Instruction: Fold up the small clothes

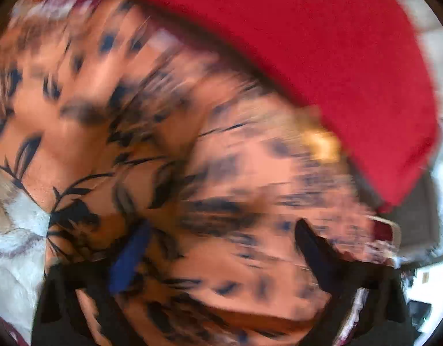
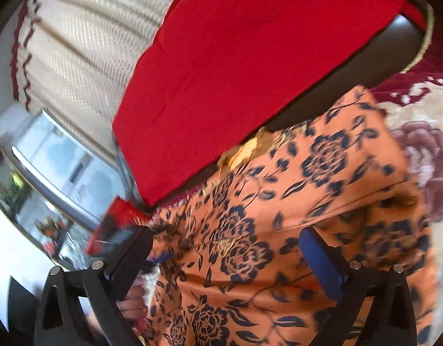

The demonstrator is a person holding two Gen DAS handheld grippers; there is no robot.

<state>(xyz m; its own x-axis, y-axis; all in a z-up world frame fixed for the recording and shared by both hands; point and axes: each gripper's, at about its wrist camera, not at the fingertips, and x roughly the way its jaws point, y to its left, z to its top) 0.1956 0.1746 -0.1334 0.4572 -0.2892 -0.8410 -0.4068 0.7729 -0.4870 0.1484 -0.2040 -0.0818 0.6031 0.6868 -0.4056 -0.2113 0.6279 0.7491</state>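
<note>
An orange garment with a dark blue flower print fills both views, in the left wrist view [image 1: 192,158] and in the right wrist view [image 2: 308,201]. It has a gold trim patch [image 2: 250,147]. My left gripper [image 1: 218,248] has its fingers spread wide, with the cloth bunched between and over them; the view is blurred by motion. My right gripper [image 2: 235,256] also has its fingers wide apart, the cloth draped between them. A blue pad [image 2: 322,262] shows on its right finger. No grip on the cloth is visible.
A red cloth [image 2: 250,72] covers a dark seat or table [image 2: 351,86] just behind the garment; it also shows in the left wrist view [image 1: 308,43]. A floral carpet [image 2: 423,144] lies to the right. A curtain [image 2: 77,43] and a glass cabinet [image 2: 54,158] stand to the left.
</note>
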